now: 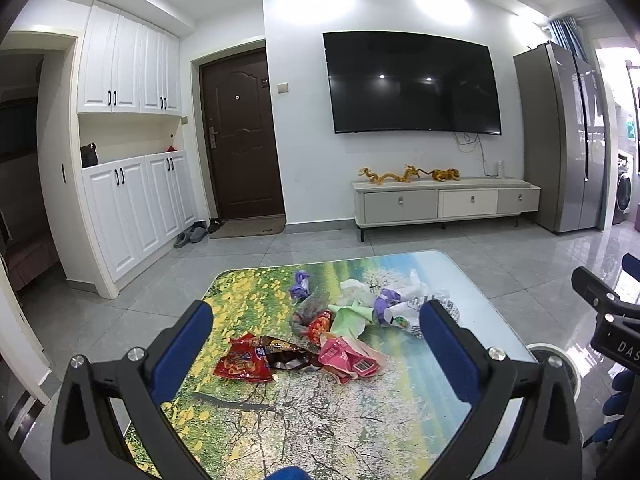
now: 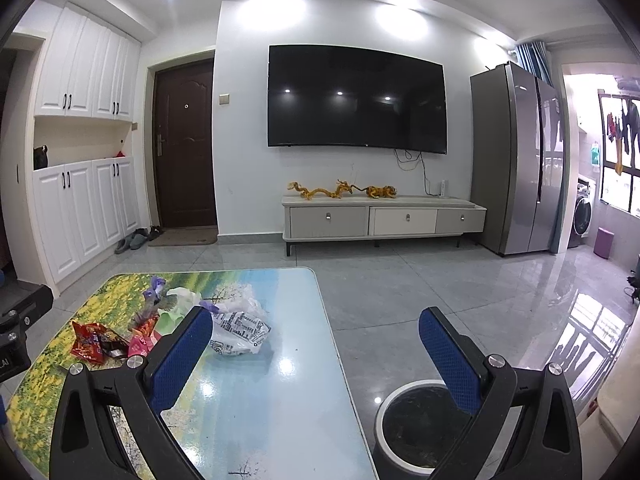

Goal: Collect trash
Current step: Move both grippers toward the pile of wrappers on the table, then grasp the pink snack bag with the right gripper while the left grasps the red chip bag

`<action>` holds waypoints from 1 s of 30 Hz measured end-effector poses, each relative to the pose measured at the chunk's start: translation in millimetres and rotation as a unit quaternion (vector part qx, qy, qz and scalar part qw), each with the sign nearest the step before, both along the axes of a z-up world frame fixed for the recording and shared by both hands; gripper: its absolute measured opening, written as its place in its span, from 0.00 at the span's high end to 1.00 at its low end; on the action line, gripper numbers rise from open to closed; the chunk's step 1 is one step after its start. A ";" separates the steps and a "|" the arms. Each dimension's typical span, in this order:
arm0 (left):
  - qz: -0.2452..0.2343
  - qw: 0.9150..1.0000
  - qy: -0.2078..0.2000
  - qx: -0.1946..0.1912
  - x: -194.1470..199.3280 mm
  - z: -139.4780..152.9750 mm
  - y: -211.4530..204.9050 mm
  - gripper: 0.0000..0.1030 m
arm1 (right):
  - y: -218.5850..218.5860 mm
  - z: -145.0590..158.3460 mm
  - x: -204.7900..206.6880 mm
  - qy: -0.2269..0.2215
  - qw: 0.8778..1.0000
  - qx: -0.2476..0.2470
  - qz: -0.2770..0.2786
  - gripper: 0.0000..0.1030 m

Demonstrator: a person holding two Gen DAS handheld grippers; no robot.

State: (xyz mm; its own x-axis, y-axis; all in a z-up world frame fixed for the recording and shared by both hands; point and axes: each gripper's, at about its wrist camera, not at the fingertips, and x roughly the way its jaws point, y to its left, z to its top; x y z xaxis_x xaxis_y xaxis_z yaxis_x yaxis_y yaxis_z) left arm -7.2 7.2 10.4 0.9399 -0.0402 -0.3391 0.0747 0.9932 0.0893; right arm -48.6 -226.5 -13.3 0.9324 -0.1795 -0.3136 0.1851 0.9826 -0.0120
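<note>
Left gripper (image 1: 316,320): I see my blue fingers (image 1: 182,350) spread wide apart above the surface (image 1: 280,420); they hold nothing.
Right gripper (image 2: 316,320): it is also wide open and empty; one finger is over the surface edge, the other over the floor.
Trash pile (image 1: 340,320): it lies in the middle and far part of the surface, between the left fingers in my left view.
Red snack wrapper (image 1: 242,362): nearest piece, flat, touching a brown wrapper (image 1: 286,354).
Pink packet (image 1: 348,358): just beside the brown one, barcode up.
White printed bag (image 2: 238,330): at the pile's right end, crumpled.
Bin (image 2: 420,424): round, white rim, dark inside, on the floor just beside the surface.
</note>
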 end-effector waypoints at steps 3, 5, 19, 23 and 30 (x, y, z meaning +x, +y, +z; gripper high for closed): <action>0.011 1.000 -0.004 -0.009 -0.4 2.7 4.5 0.00 | 0.1 1.9 -1.6 -0.008 1.000 0.001 0.007 0.00; 0.015 1.000 -0.003 -0.012 1.4 4.0 8.3 0.00 | 2.3 3.5 -2.5 -0.014 1.000 -0.005 0.009 0.00; 0.077 0.996 0.035 -0.017 41.3 -26.0 71.1 0.00 | -1.3 -18.8 37.1 0.049 0.995 0.032 0.081 0.00; 0.070 0.995 0.070 -0.016 53.6 -46.4 97.1 0.00 | 8.5 -30.3 59.7 0.082 0.986 0.030 0.143 0.00; 0.051 0.989 0.141 -0.005 85.4 -76.5 128.4 0.00 | 43.0 -51.1 106.0 0.147 0.951 0.037 0.269 0.18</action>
State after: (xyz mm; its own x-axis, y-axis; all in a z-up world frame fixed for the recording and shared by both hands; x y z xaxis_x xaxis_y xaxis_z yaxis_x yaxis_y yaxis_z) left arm 78.2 135.5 -66.1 0.8072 0.0462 -0.5885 -0.0063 0.9975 0.0697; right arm 57.4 -183.5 -64.3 0.7533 0.3303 -0.5687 -0.3447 0.9347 0.0864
